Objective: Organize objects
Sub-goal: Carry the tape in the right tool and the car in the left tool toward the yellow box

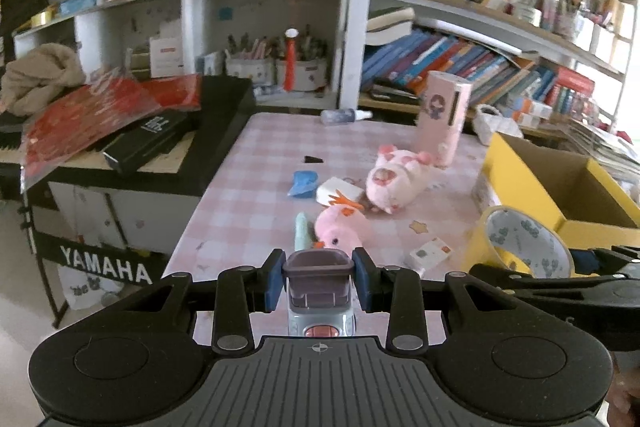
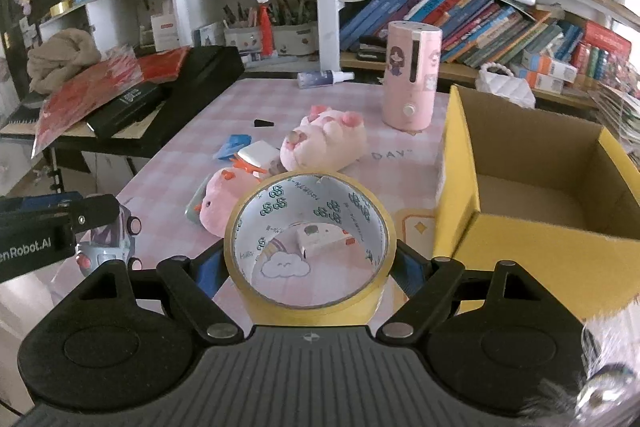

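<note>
Right wrist view: your pink-checked counter [image 2: 208,147] fronts crowded bookshelves [image 2: 460,7]; right jaws pinch the yellow tape roll [image 2: 310,243] beside the yellow cardboard box [image 2: 460,163], left jaws pinch a grey toy car [image 1: 320,301].

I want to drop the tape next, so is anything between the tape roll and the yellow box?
Nothing visible. The right gripper holds the tape roll beside the yellow cardboard box, whose top is open; only bare tablecloth shows between them.
</note>
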Demonstrator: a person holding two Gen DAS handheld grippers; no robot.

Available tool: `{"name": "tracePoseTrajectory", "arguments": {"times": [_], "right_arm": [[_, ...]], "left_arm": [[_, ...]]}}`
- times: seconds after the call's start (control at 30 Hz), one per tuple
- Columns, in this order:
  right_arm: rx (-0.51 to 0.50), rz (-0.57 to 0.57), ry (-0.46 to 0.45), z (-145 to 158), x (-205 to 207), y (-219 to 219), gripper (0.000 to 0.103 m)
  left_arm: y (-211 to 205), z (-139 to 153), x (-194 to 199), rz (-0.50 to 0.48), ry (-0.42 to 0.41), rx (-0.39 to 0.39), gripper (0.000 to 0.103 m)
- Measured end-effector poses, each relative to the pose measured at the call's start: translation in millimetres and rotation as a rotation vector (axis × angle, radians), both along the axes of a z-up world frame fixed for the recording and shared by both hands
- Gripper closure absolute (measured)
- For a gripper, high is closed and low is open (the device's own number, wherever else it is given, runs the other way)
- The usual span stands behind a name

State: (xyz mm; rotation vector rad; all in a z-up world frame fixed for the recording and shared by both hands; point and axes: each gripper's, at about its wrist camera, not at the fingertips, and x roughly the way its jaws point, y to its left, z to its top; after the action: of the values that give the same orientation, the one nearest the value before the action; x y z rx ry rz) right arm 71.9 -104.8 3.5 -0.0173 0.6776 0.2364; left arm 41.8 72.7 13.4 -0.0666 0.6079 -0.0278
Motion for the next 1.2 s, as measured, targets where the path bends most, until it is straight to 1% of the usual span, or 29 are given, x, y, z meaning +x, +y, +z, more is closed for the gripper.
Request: {"name": "tracePoseTrajectory", "arguments": {"times": [0.3, 0.47, 0.6, 0.73, 1.2], "right_arm": [[0.015, -0.096, -0.006, 4, -46, -12, 0.022], [0.025, -0.171, 0.002, 0, -73, -22, 0.022], [0.021, -0.202, 0.012, -5, -94, -25, 0.022], [0.018, -0.24, 0.02, -9, -116, -32, 0.022], [0.023, -0.457, 0.024, -12, -171, -82, 0.022]], "left_arm": [[-9, 5, -33, -0.115, -0.015, 0.011, 0.069], [-16, 3, -50, -0.176, -0.012, 0.012, 0.069], [-22, -1, -61, -0.226, -0.004, 0.007, 0.069], [-35, -3, -70, -0.286, 0.002, 0.002, 0.069], [-96, -1, -83, -0.511, -0.021, 0.01, 0.069]]}}
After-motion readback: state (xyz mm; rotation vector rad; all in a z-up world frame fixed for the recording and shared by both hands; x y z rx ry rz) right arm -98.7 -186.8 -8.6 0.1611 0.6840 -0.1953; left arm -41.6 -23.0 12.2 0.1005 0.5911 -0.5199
